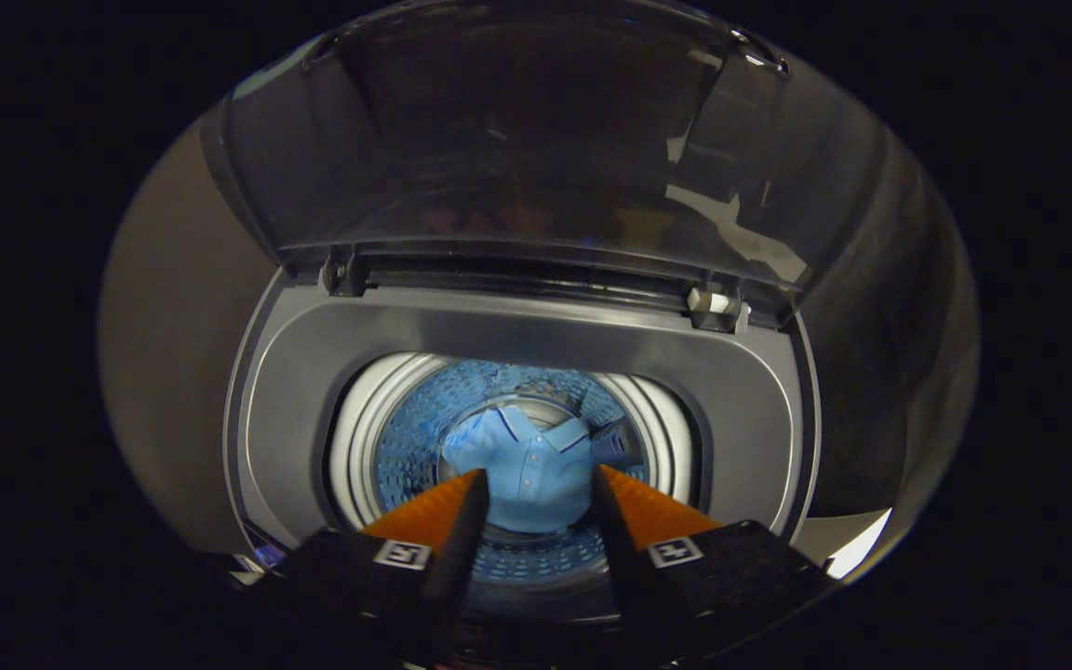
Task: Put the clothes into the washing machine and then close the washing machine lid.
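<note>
tool (536,489) spread wide, holding nothing, hovering over the washing machine (313,372) opening; light blue polo shirt (527,465) sits down in the drum (406,437), seen between the fingers and apart from them. Clothes look loaded, so the lid (499,140) is next, it stands upright beyond the tub. Shirt is soft and light, would bunch anywhere pinched. Lid looks rigid, smooth, likely slippery: take it at the top free edge, away from the hinge (713,302), lower gently

1 shirt (529,470), 1 washer (517,344)
</note>
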Demonstrator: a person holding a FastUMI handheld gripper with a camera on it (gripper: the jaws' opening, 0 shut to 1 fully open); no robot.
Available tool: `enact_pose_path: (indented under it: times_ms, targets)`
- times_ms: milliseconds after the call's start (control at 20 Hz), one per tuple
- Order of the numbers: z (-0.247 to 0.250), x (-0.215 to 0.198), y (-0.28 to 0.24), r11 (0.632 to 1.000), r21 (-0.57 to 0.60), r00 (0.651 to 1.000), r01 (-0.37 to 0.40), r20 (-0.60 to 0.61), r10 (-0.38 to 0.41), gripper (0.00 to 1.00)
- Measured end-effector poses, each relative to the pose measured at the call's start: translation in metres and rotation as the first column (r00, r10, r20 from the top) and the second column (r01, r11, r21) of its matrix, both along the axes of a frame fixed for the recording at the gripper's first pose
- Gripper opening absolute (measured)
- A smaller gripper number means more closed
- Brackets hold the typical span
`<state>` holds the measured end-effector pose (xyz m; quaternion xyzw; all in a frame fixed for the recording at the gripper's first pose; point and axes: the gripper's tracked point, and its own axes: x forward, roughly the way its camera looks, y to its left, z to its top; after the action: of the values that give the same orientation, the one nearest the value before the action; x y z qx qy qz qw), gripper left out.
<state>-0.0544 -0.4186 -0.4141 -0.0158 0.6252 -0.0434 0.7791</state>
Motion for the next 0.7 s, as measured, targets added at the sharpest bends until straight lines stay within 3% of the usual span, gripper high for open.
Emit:
enact_pose_path:
  times_ms: [100,250,450,550,700]
  targets:
    - [0.004,0.000,0.001,1.000,0.007,1.000,0.026,-0.006,-0.026,0.88]
    - [0.016,0.004,-0.012,0.997,-0.038,0.998,0.067,0.013,-0.066,1.00]
    - [0.044,0.022,-0.010,0.994,-0.012,0.991,0.110,0.080,-0.108,1.00]
    - [0.074,0.042,-0.005,0.996,-0.002,0.981,0.089,0.175,-0.087,1.00]
    - [0.129,0.085,0.014,0.998,0.056,0.913,0.019,0.405,-0.040,0.99]
